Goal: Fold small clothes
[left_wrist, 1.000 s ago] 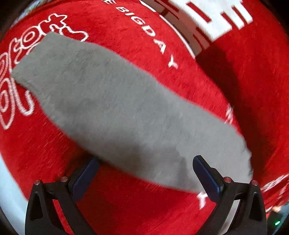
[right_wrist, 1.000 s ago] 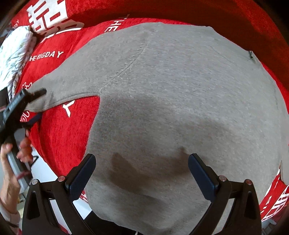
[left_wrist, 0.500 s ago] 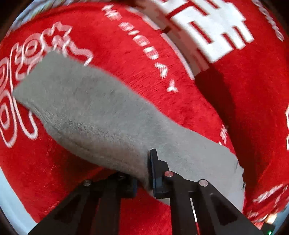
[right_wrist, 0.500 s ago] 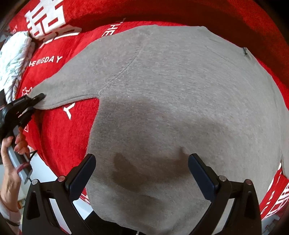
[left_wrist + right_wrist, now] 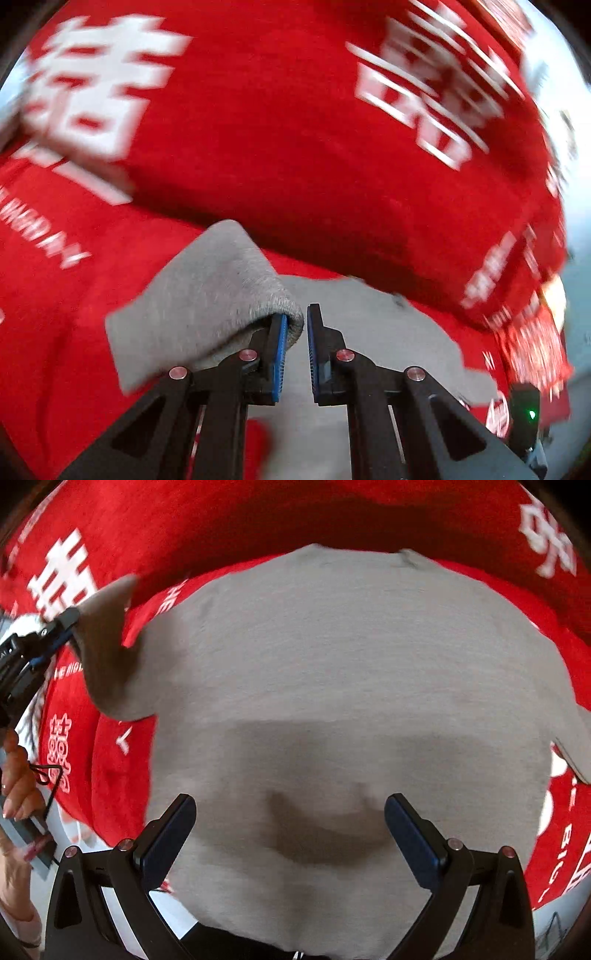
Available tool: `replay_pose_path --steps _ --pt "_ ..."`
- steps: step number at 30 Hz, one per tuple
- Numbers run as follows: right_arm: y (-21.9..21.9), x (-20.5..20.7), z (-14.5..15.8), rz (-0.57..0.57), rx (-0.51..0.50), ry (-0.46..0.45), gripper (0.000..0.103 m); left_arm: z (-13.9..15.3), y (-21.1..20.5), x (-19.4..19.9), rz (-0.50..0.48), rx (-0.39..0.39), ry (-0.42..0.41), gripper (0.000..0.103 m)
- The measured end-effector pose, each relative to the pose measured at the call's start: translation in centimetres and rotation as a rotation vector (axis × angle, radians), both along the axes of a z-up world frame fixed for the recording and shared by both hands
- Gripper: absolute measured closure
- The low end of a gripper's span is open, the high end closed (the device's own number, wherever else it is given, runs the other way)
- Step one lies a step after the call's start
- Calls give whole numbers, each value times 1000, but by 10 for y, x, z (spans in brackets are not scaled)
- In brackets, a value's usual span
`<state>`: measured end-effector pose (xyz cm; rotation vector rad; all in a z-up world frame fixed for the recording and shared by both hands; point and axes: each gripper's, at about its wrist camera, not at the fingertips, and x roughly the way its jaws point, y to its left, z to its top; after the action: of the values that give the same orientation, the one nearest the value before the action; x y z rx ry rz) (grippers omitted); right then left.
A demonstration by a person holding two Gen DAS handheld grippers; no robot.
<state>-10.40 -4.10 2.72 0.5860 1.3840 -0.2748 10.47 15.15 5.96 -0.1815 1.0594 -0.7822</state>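
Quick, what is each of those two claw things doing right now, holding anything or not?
Left gripper: closed on the cuff of the grey top's sleeve, lifting it.
Right gripper: open, holding nothing, above the grey top.

A: Garment ahead of the black right gripper?
B: Plain grey, darker shadow patch.
A: Cloth beyond the left gripper?
B: Red with white lettering; blue pads.

The red cloth left of the right gripper bears white print: "THE", partly hidden, and large Chinese characters, too blurred to read.
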Motion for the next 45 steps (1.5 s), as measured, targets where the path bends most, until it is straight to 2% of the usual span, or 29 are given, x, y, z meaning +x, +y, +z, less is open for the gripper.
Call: replay_pose_path --steps 5,7,10,13,17,18,19,20,22,24,29,31,34,36,37,38,40,41,45 --pt "-54 -32 3 -118 5 -26 1 -17 -107 -53 -239 44 20 91" --pt "-70 -42 2 -150 2 -22 1 -29 -139 -74 -306 76 30 91" --pt "-97 -62 -9 -190 -3 1 1 -56 -180 -101 -371 148 57 91" --pt "-111 -71 -19 -207 -3 30 1 -75 -187 -111 -366 239 65 90" --pt "-112 -57 -19 -159 -26 24 1 -68 -151 -103 -236 283 95 87" --pt "-112 -48 -18 -128 -37 6 1 -63 -137 -98 -191 314 82 64" --pt "-105 -34 -13 -88 -47 -17 1 -57 -120 -94 -138 345 70 32" --pt "-98 -19 -10 -51 -54 -41 1 -50 -101 -88 -77 363 56 24" --pt "-82 6 -3 19 -62 -87 1 -34 -61 -76 13 389 30 24" --pt "-56 41 3 110 -69 -137 1 -27 -27 -66 96 449 15 24" --pt "25 121 3 332 -72 -225 1 -24 61 -42 287 531 34 24" --pt "68 149 0 448 -107 -252 1 -30 87 -38 320 553 59 24" --pt "108 175 -14 544 -165 -249 2 -42 103 -45 324 572 82 24" --pt "130 193 -26 579 -246 -222 12 -46 107 -48 324 572 95 24" --pt "133 195 -29 583 -269 -209 34 -49 108 -49 323 569 103 24" --pt "135 202 -35 580 -262 -191 81 -53 107 -49 321 565 111 24" --pt "119 205 -35 483 -151 -195 86 -57 101 -51 314 560 124 24" --pt "108 202 -27 416 -114 -230 89 -58 98 -52 308 556 130 24" --pt "55 174 13 190 -13 -375 90 -62 78 -57 259 531 122 24"
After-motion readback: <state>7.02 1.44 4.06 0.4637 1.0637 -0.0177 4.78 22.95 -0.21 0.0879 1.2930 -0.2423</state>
